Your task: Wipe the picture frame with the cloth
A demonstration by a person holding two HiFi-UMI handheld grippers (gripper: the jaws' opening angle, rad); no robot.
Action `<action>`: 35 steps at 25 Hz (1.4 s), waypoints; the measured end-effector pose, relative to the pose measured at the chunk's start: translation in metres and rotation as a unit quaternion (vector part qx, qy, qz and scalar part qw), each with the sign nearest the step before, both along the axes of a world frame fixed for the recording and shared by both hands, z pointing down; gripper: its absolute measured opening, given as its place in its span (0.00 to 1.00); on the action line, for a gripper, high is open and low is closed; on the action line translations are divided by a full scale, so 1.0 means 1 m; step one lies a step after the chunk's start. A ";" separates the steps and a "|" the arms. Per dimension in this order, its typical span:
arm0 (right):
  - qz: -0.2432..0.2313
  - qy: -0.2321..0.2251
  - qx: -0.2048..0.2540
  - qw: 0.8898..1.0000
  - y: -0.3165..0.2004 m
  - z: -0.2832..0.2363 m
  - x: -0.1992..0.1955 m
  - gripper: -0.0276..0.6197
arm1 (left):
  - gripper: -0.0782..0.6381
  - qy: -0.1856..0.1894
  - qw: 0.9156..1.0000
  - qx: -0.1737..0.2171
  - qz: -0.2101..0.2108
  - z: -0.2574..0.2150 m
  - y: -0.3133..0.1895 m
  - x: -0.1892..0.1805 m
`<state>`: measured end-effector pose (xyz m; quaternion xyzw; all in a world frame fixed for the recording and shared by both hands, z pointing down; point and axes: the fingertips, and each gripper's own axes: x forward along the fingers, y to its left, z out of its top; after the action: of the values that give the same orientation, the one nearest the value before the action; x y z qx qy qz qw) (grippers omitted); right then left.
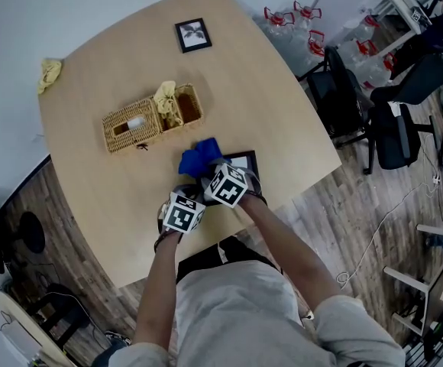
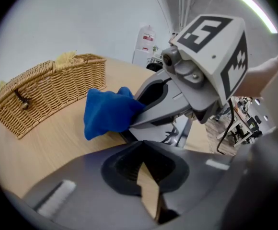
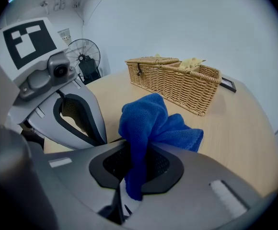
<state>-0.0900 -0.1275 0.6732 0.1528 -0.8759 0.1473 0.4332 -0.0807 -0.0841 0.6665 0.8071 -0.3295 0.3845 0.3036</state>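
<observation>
My right gripper (image 3: 136, 164) is pinching the blue terry cloth (image 3: 148, 123). A fold runs down between the jaws and the rest bunches out ahead of them. The black rectangular picture frame (image 1: 244, 159) lies flat on the round wooden table (image 1: 114, 197), partly under this gripper. What shows of it sits at about 2 o'clock from my jaws, while the cloth hangs at 11 o'clock, over the frame's 9 o'clock end. The frame's far edge runs roughly 9 to 3, though my hand hides too much to be sure of its long axis. I judge the wipe has to travel toward 3 o'clock, across the glass.

My right hand is the nearer one. Its forearm comes in from 5 o'clock and the jaws point toward 11. My left gripper (image 2: 140, 150) sits at 7 o'clock from the right, just beside the frame's near corner. Its tips are pressed together, with nothing I can see between them.
</observation>
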 end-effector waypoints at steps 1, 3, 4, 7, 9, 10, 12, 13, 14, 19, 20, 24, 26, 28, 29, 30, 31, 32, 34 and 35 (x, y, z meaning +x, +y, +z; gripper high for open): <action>0.000 0.002 0.001 1.000 0.001 0.000 0.001 0.11 | 0.18 -0.001 1.000 -0.001 -0.001 0.002 0.001 -0.001; 0.002 0.003 0.005 1.000 0.001 0.000 0.004 0.11 | 0.18 -0.002 1.000 -0.005 -0.004 0.003 0.004 -0.001; 0.004 0.002 0.007 1.000 0.000 0.000 0.006 0.11 | 0.18 -0.001 1.000 -0.006 -0.005 0.003 0.004 -0.001; 0.009 0.003 0.006 1.000 -0.002 0.000 0.012 0.11 | 0.18 0.000 1.000 -0.001 0.000 0.000 0.002 0.002; 0.011 0.005 0.001 1.000 -0.003 0.000 0.015 0.11 | 0.18 -0.001 1.000 -0.001 0.002 0.000 0.002 0.002; 0.013 0.006 -0.003 1.000 -0.004 0.000 0.017 0.11 | 0.18 -0.002 1.000 -0.004 0.001 0.001 0.003 0.001; 0.016 0.008 -0.010 1.000 -0.005 0.000 0.021 0.11 | 0.18 -0.004 1.000 -0.005 0.004 0.002 0.004 0.000; 0.017 0.010 -0.011 1.000 -0.006 0.000 0.023 0.11 | 0.18 -0.005 1.000 -0.002 0.006 0.002 0.003 0.000; 0.017 0.011 -0.011 1.000 -0.007 0.000 0.026 0.11 | 0.18 -0.005 1.000 0.000 0.007 0.002 0.003 0.000; 0.025 0.018 -0.004 1.000 -0.010 0.000 0.043 0.11 | 0.18 -0.008 1.000 0.000 0.011 0.001 0.003 0.001; 0.027 0.020 -0.004 0.999 -0.011 0.000 0.047 0.11 | 0.18 -0.008 1.000 0.000 0.012 0.001 0.002 0.001; 0.037 0.026 -0.006 0.999 -0.014 0.001 0.061 0.11 | 0.18 -0.008 1.000 -0.002 0.013 0.001 0.003 0.001; 0.038 0.030 -0.005 0.999 -0.015 0.002 0.067 0.11 | 0.18 -0.009 1.000 -0.001 0.014 0.001 0.003 0.001; 0.037 0.033 -0.002 0.999 -0.016 0.003 0.071 0.11 | 0.18 -0.009 1.000 0.001 0.015 0.001 0.002 0.001; 0.037 0.035 -0.001 0.999 -0.016 0.003 0.074 0.11 | 0.18 -0.009 1.000 0.001 0.016 0.002 0.002 0.001; 0.037 0.036 -0.001 0.999 -0.016 0.002 0.076 0.11 | 0.18 -0.009 1.000 0.001 0.017 0.002 0.002 0.001; 0.038 0.038 0.000 0.999 -0.017 0.002 0.078 0.11 | 0.18 -0.010 1.000 0.000 0.017 0.003 0.003 0.001; 0.038 0.039 0.001 0.999 -0.018 0.001 0.080 0.11 | 0.18 -0.010 1.000 -0.001 0.017 0.003 0.003 0.001; 0.045 0.040 0.001 0.998 -0.019 0.001 0.085 0.11 | 0.18 -0.011 1.000 -0.002 0.016 0.002 0.003 0.001; 0.049 0.040 0.000 0.998 -0.019 0.003 0.088 0.11 | 0.18 -0.013 1.000 -0.003 0.018 0.002 0.003 0.001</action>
<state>-0.0019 -0.1460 0.6763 0.2014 -0.8494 0.1620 0.4601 -0.0798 -0.0813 0.6687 0.8071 -0.3179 0.4011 0.2945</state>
